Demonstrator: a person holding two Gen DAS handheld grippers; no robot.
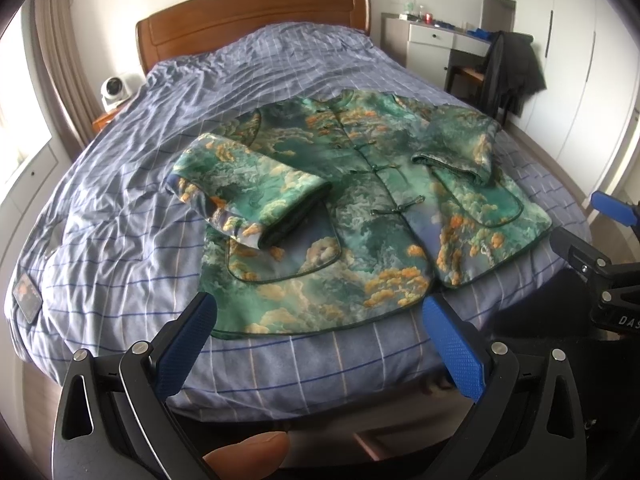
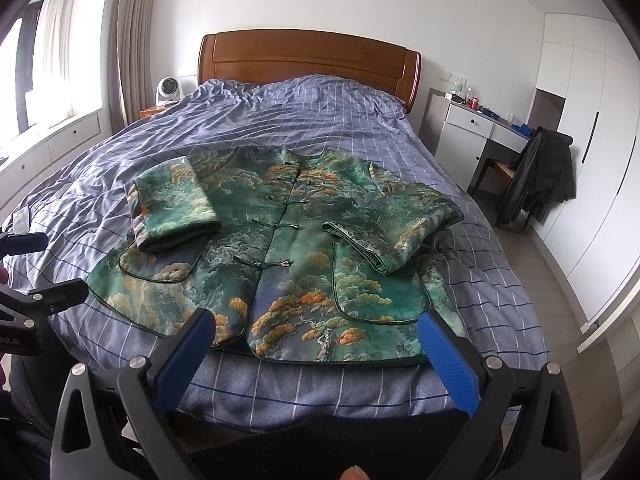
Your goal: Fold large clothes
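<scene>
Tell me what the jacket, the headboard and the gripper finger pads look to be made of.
Jacket: woven fabric with a satin-like sheen, seemingly padded, judging by its thick cuffs. Headboard: reddish-brown wood, glossy varnish. Right gripper's pads: blue, dimpled, probably rubber or plastic.

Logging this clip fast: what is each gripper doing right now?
Left gripper: open, holding nothing, just short of the jacket hem.
Right gripper: open, holding nothing, also at the near hem.
</scene>
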